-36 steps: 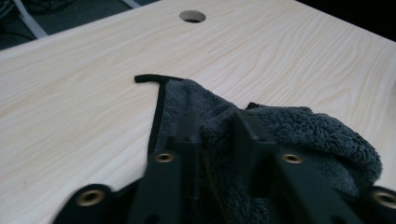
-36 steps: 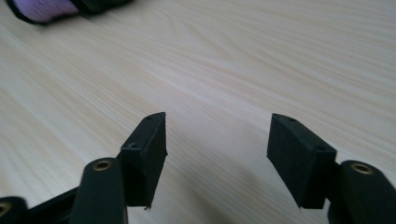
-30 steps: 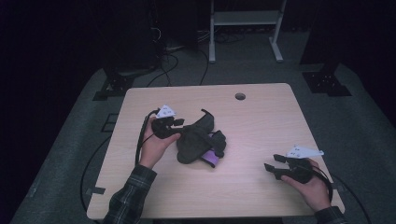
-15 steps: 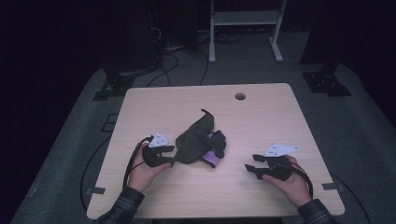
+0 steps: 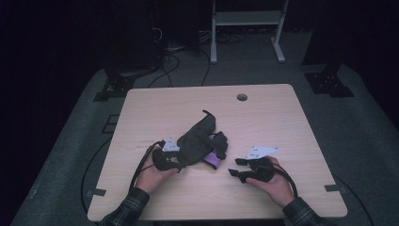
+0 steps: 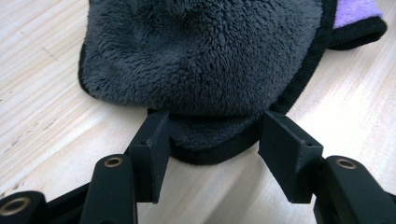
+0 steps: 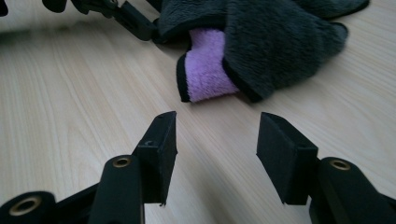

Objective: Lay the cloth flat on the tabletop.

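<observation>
Two hand-held grippers lying low on a wooden table (image 5: 282, 122), flanking a crumpled dark cloth.

In the high view the dark grey cloth (image 5: 197, 139) is sitting at centre frame, its purple towel (image 5: 214, 160) peeking out at the lower right edge. The left gripper (image 6: 212, 140) is resting with jaws spread apart, a black-hemmed corner of the cloth lying between them. The right gripper (image 7: 217, 140) is holding its jaws apart too, pointing at the purple towel near it but not touching.
</observation>
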`<action>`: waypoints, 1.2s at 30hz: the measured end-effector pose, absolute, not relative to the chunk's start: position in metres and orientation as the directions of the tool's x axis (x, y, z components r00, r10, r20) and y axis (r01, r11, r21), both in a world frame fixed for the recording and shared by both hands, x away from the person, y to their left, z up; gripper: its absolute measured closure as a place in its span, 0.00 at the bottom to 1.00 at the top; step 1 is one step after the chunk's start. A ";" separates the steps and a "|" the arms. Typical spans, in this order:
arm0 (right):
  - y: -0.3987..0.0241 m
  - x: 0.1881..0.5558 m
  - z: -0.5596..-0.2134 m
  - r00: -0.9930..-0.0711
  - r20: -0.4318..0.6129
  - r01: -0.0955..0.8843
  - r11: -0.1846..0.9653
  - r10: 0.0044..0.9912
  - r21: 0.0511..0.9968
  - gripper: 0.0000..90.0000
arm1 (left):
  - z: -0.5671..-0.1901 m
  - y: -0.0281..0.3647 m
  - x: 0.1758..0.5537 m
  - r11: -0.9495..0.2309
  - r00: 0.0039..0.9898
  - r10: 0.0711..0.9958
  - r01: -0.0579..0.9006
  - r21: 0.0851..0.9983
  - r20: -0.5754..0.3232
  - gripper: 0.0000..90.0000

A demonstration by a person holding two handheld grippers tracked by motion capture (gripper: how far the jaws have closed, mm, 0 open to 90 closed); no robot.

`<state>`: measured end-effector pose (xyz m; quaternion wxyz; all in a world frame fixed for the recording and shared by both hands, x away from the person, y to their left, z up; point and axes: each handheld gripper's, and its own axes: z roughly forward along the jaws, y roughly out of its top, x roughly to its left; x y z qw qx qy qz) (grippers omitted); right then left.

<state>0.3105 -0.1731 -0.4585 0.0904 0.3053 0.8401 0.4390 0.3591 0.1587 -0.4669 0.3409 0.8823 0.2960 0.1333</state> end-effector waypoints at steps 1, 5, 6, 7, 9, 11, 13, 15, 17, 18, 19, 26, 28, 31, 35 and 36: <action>-0.169 0.311 -0.459 -0.800 0.112 0.429 0.432 0.589 0.793 0.51 | -0.466 0.158 0.360 -0.598 0.788 0.614 0.431 0.676 0.041 0.49; -0.152 0.314 -0.464 -0.801 0.107 0.430 0.442 0.589 0.787 0.50 | -0.466 0.155 0.361 -0.609 0.780 0.622 0.429 0.667 0.066 0.57; -0.147 0.316 -0.466 -0.796 0.095 0.427 0.444 0.597 0.788 0.50 | -0.466 0.155 0.361 -0.612 0.779 0.623 0.428 0.665 0.072 0.62; -0.144 0.317 -0.467 -0.795 0.093 0.429 0.447 0.599 0.785 0.50 | -0.466 0.155 0.362 -0.616 0.777 0.625 0.429 0.661 0.078 0.66; -0.137 0.319 -0.470 -0.795 0.084 0.426 0.454 0.601 0.783 0.50 | -0.465 0.154 0.362 -0.620 0.768 0.634 0.436 0.653 0.089 0.79; -0.129 0.320 -0.472 -0.795 0.079 0.428 0.465 0.601 0.775 0.49 | -0.462 0.153 0.362 -0.624 0.768 0.636 0.448 0.641 0.082 0.87; -0.122 0.321 -0.475 -0.799 0.057 0.417 0.482 0.599 0.771 0.50 | -0.462 0.153 0.362 -0.618 0.767 0.638 0.459 0.638 0.065 0.92; -0.115 0.321 -0.477 -0.791 0.018 0.408 0.505 0.611 0.760 0.57 | -0.461 0.153 0.361 -0.600 0.771 0.636 0.472 0.646 0.028 0.92; -0.112 0.322 -0.479 -0.783 -0.029 0.393 0.531 0.621 0.751 0.68 | -0.458 0.154 0.360 -0.585 0.774 0.633 0.471 0.660 0.009 0.93; -0.112 0.322 -0.478 -0.779 -0.038 0.393 0.534 0.626 0.748 0.73 | -0.456 0.155 0.359 -0.573 0.773 0.634 0.470 0.672 -0.001 0.93; -0.114 0.323 -0.478 -0.775 -0.023 0.405 0.524 0.632 0.749 0.79 | -0.454 0.157 0.358 -0.553 0.771 0.637 0.470 0.688 -0.015 0.93; -0.140 0.331 -0.458 -0.724 0.038 0.453 0.434 0.688 0.779 0.89 | -0.429 0.175 0.354 -0.428 0.746 0.663 0.447 0.786 -0.063 0.94; -0.149 0.334 -0.452 -0.713 0.046 0.454 0.410 0.700 0.791 0.90 | -0.423 0.181 0.354 -0.383 0.736 0.672 0.444 0.810 -0.086 0.94; -0.169 0.339 -0.438 -0.688 0.049 0.445 0.368 0.724 0.817 0.91 | -0.416 0.189 0.356 -0.352 0.719 0.689 0.437 0.828 -0.087 0.94; -0.192 0.343 -0.423 -0.650 0.044 0.424 0.313 0.759 0.850 0.99 | -0.409 0.201 0.357 -0.304 0.694 0.713 0.434 0.848 -0.100 0.94; -0.192 0.343 -0.423 -0.650 0.044 0.424 0.313 0.759 0.850 0.99 | -0.407 0.204 0.357 -0.298 0.686 0.722 0.429 0.853 -0.092 0.94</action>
